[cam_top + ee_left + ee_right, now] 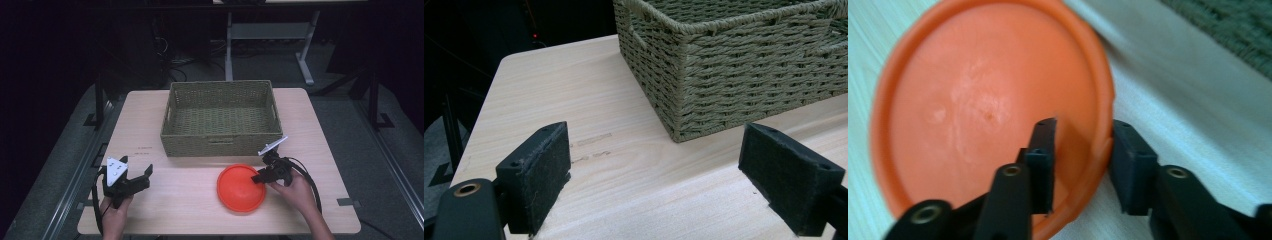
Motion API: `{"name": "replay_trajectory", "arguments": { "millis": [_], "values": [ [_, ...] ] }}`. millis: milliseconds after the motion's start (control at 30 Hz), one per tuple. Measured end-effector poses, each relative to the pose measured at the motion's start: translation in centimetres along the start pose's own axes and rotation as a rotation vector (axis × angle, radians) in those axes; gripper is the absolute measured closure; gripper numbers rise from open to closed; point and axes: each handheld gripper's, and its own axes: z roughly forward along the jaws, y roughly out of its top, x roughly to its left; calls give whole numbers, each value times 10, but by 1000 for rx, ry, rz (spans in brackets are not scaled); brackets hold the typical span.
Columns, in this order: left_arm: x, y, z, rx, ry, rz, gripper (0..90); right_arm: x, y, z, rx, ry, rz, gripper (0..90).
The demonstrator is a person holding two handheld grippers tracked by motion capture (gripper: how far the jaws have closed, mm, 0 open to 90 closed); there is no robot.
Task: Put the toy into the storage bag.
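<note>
Pale wood desk (190, 200) stands in a dark room, with metal frame legs on the floor behind it. An orange plate (241, 188) lies flat on the desk near its front edge, just in front of the woven basket (221, 118). My right hand-held gripper (260, 177) is at the plate's right rim: in the right gripper view one jaw sits over the inside of the plate (993, 115), the other outside the rim, with a narrow gap between them and the rim in that gap; I cannot tell whether the pads touch it. My left hand-held gripper (141, 178) rests at the front left of the desk, jaws spread wide and holding nothing. Bare desk lies between the two grippers. Faint marks on the desk (594, 140) left of the basket are too small to read.
</note>
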Motion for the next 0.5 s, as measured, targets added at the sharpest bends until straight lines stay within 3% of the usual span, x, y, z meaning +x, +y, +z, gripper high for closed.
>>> {"name": "replay_trajectory", "arguments": {
  "millis": [300,500],
  "values": [
    [-1,0,0,3,1,5,128,0,-4,-14,-54,32,18,752],
    [-2,0,1,2,-2,5,128,2,-6,-26,-103,68,-2,797]
  ]
}}
